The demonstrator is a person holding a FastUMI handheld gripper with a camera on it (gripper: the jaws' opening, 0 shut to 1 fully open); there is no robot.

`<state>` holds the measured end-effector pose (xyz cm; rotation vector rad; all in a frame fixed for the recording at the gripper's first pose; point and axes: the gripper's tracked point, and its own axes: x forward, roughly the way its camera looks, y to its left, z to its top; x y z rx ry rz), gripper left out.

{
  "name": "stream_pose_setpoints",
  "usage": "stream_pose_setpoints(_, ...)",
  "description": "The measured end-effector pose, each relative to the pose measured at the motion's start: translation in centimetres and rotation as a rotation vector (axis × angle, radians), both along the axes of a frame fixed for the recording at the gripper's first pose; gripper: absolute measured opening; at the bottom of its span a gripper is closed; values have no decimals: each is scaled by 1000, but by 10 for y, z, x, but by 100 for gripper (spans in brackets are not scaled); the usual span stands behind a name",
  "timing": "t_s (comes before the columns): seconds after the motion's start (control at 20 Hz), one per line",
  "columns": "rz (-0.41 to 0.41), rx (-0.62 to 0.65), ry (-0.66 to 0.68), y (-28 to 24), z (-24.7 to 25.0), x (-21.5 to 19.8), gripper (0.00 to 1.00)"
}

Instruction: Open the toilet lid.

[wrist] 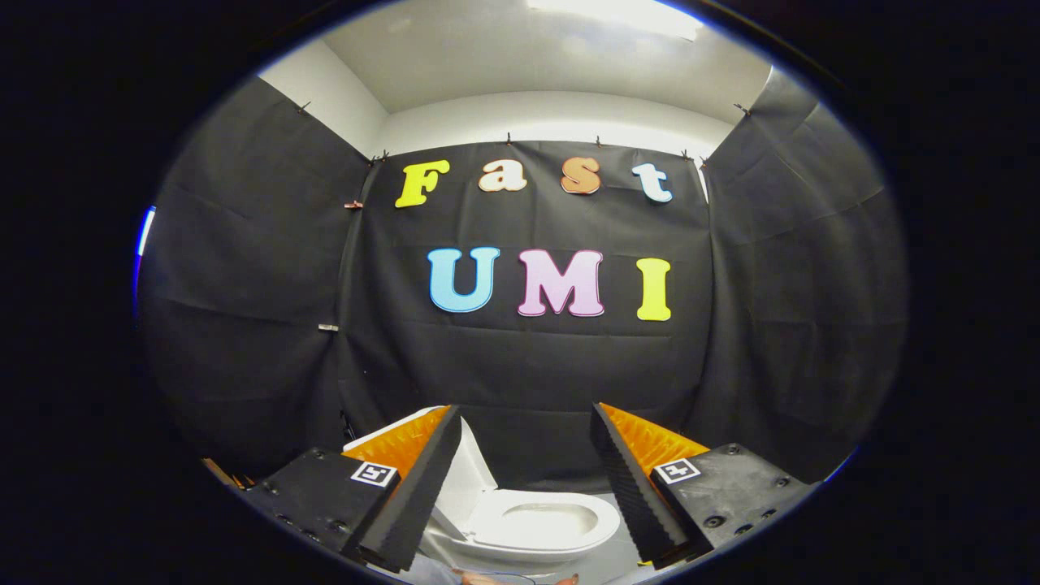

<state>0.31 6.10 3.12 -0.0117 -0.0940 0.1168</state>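
Spread fingers (439, 479) above lid-up toilet (536, 524)

Light comes from a ceiling panel (617, 15) overhead, blown out to plain white glare. Ceiling and upper walls bright; black cloth walls (244, 284) dim, folds faintly lit. Toilet seat (540, 524) evenly lit, soft sheen, weak shadow beneath. Tongs (524, 479), fingers wide apart, are sharp. Strong fisheye bending: wall seams curve outward, edges darken, slight blue fringing at rim.

No readable text — none legible.
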Motion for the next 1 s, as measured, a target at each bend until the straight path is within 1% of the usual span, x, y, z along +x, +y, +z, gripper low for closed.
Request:
stream_pose_setpoints(0.45,-26,-5,16,-9,-1,2,99)
stream_pose_setpoints(1.0,-10,-7,5,-3,2,0,99)
